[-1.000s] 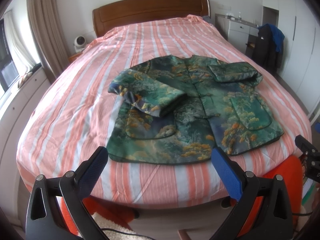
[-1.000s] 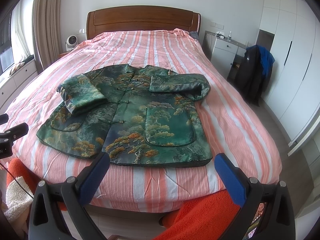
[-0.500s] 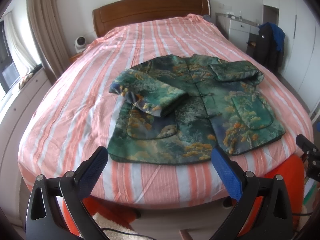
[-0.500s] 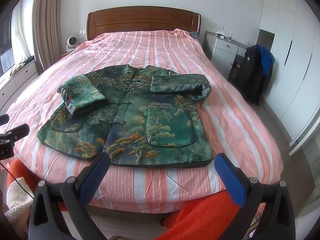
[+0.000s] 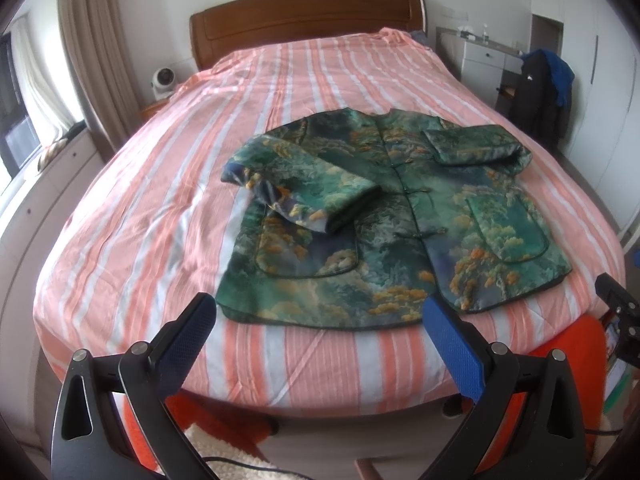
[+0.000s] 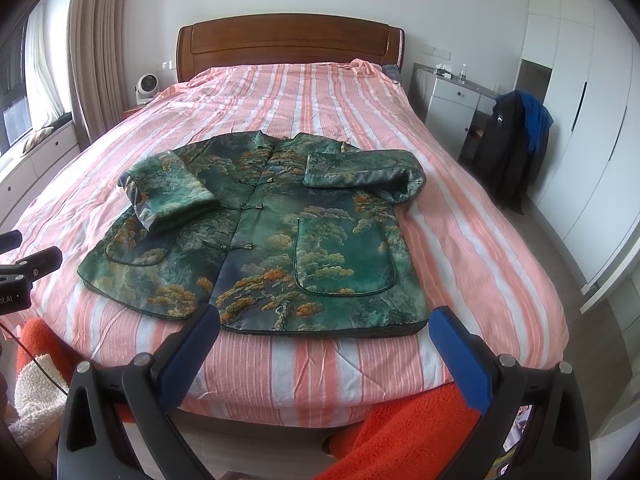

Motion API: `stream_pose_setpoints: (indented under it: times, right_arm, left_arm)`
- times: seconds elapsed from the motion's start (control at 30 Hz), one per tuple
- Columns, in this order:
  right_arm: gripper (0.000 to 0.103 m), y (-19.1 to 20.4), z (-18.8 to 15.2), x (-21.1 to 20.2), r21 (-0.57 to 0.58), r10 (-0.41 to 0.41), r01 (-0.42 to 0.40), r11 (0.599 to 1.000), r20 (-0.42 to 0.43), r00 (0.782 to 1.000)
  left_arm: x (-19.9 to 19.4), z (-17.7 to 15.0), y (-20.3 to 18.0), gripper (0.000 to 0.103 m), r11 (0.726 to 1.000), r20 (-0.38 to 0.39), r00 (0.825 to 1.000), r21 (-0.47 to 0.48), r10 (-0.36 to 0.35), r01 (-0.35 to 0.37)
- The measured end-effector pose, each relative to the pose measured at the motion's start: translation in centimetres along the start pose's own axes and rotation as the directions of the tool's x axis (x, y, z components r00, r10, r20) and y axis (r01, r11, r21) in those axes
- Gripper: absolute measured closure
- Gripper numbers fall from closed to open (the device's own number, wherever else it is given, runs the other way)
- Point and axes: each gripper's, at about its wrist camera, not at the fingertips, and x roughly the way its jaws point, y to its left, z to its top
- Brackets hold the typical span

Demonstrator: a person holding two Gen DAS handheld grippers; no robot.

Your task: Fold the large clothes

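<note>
The left tongs (image 5: 318,322) hang wide open and empty just short of the jacket (image 5: 384,216) hem; the jacket lies flat ahead on the bed (image 5: 160,216), sleeves folded inward — ready for the body fold. The right tongs (image 6: 324,330) likewise gape empty at the hem's right portion.

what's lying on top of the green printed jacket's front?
Both sleeves of the green printed jacket are folded inward onto it: left sleeve, right sleeve. Chest fabric beneath them is hidden. Pink striped bedspread lies underneath.
</note>
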Motion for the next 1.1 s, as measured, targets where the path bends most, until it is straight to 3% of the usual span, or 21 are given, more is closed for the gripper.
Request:
stream_pose_setpoints:
  times: [0.27, 0.37, 0.43, 0.5, 0.57, 0.67, 0.7, 0.77, 0.83, 0.87, 0.93, 0.97, 1.0, 1.03, 1.07, 1.1]
  right_arm:
    - [0.0, -0.5, 0.2, -0.1, 0.01, 0.007, -0.007, 1.0, 0.01, 1.0]
    - [0.0, -1.4, 0.5, 0.1, 0.021, 0.045, -0.045, 0.999, 0.026, 0.999]
    - [0.0, -2.7, 0.7, 0.5, 0.051, 0.101, -0.102, 0.993, 0.031, 0.994]
    - [0.0, -5.4, 1.0, 1.6, 0.102, 0.156, -0.161, 0.982, 0.05, 0.986]
    - [0.0, -8.1, 1.2, 3.4, 0.133, 0.168, -0.173, 0.976, 0.048, 0.985]
    - [0.0, -12.0, 1.1, 7.7, 0.165, 0.205, -0.205, 0.965, 0.013, 0.979]
    - [0.0, -13.3, 1.0, 9.5, 0.171, 0.223, -0.218, 0.961, -0.013, 0.975]
    - [0.0, -15.6, 0.8, 13.7, 0.202, 0.237, -0.213, 0.956, -0.101, 0.966]
    - [0.0, -17.3, 0.3, 17.0, 0.263, 0.289, -0.24, 0.934, -0.163, 0.944]
    - [0.0, -17.8, 0.1, 18.9, 0.301, 0.34, -0.275, 0.913, -0.188, 0.922]
    - [0.0, -17.8, -0.1, 21.3, 0.33, 0.395, -0.313, 0.891, -0.218, 0.893]
    - [0.0, -17.6, -0.1, 22.0, 0.326, 0.401, -0.317, 0.891, -0.233, 0.886]
    - [0.0, -17.2, -0.1, 22.9, 0.308, 0.395, -0.313, 0.898, -0.254, 0.883]
    - [0.001, -16.9, -0.1, 23.7, 0.291, 0.383, -0.304, 0.907, -0.27, 0.884]
    - [0.001, -16.6, -0.1, 24.4, 0.3, 0.361, -0.271, 0.914, -0.303, 0.882]
    - [0.007, -16.4, -0.1, 25.2, 0.314, 0.367, -0.266, 0.911, -0.325, 0.872]
  left_arm:
    - [0.1, 0.2, -0.1, 0.0, 1.0, 0.006, 1.0, -0.001, -0.003, 0.003]
    - [1.4, 0.9, 1.5, 0.0, 1.0, 0.026, 1.0, 0.002, -0.002, 0.002]
    - [3.9, 1.7, 4.0, 0.0, 0.999, 0.005, 0.999, -0.001, -0.036, 0.036]
    - [8.7, 2.4, 7.7, 0.0, 0.994, -0.068, 0.991, -0.025, -0.112, 0.11]
    - [12.7, 2.5, 10.3, 0.0, 0.992, -0.13, 0.984, -0.044, -0.119, 0.114]
    - [19.6, 2.1, 13.9, 0.001, 0.985, -0.245, 0.957, -0.113, -0.158, 0.134]
    - [21.4, 1.8, 14.6, 0.001, 0.975, -0.274, 0.94, -0.147, -0.204, 0.169]
    - [23.6, 1.4, 14.8, 0.001, 0.956, -0.306, 0.912, -0.187, -0.273, 0.224]
    - [24.6, 1.1, 14.3, 0.001, 0.935, -0.31, 0.888, -0.211, -0.34, 0.285]
    - [24.7, 1.0, 13.7, 0.004, 0.921, -0.307, 0.874, -0.222, -0.377, 0.319]
    - [24.7, 0.7, 12.8, 0.04, 0.905, -0.314, 0.853, -0.231, -0.416, 0.357]
    - [24.9, 0.5, 12.2, 0.066, 0.914, -0.34, 0.852, -0.226, -0.398, 0.337]
    - [24.8, 0.4, 12.0, 0.068, 0.918, -0.341, 0.857, -0.229, -0.387, 0.323]
    - [24.4, 0.4, 11.7, 0.078, 0.915, -0.327, 0.86, -0.237, -0.392, 0.327]
    - [24.1, 0.4, 11.8, 0.082, 0.913, -0.317, 0.862, -0.24, -0.395, 0.33]
    - [23.1, 0.2, 11.7, 0.084, 0.913, -0.297, 0.871, -0.241, -0.391, 0.328]
